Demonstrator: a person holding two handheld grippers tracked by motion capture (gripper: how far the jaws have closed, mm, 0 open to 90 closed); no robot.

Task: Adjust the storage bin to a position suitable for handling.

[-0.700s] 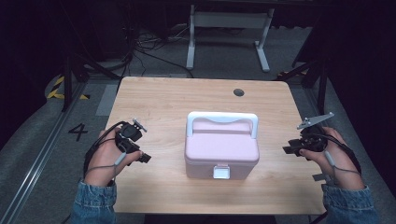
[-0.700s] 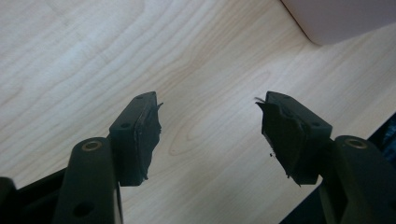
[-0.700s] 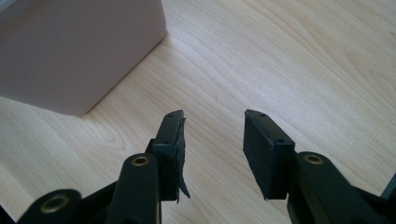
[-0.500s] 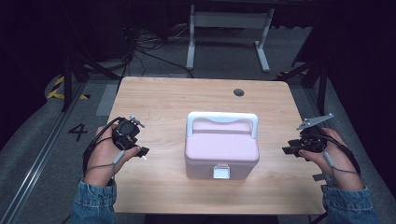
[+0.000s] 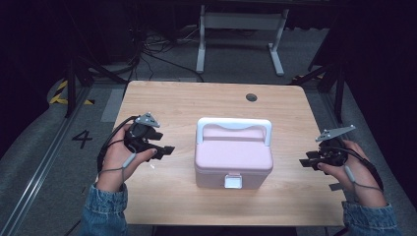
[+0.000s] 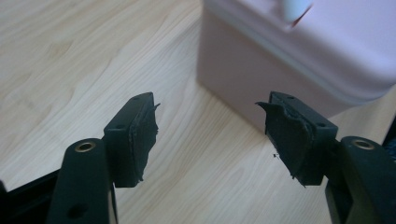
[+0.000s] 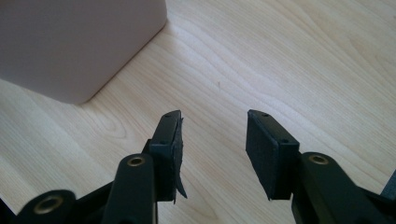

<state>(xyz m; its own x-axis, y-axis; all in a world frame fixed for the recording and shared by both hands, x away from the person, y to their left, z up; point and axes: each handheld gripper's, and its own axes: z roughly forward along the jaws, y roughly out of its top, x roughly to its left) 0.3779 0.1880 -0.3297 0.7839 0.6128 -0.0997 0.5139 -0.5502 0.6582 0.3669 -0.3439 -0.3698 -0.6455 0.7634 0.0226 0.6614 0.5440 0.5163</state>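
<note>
A pink lidded box [image 5: 233, 160] with a white carrying handle [image 5: 234, 123] and a white front latch [image 5: 232, 181] is standing near the middle of the wooden tabletop [image 5: 167, 98], its lid sitting down on the body. The left tongs [image 5: 164, 150] are hovering just beside the box's left side, pointing toward it, apart from it; in the left gripper view [image 6: 210, 135] their jaws are standing spread with bare tabletop between the pads [image 6: 140, 135] and the box's pink wall [image 6: 261, 70] lying just ahead. The right tongs [image 5: 307, 162] are hanging to the right of the box, a little farther off, also aimed at it; in the right gripper view [image 7: 212, 149] the jaws are gaping wide over the wood grain, pinching nothing, with a corner of the box [image 7: 79, 46] at upper left. Each hand is wrapping around its gripper body.
</note>
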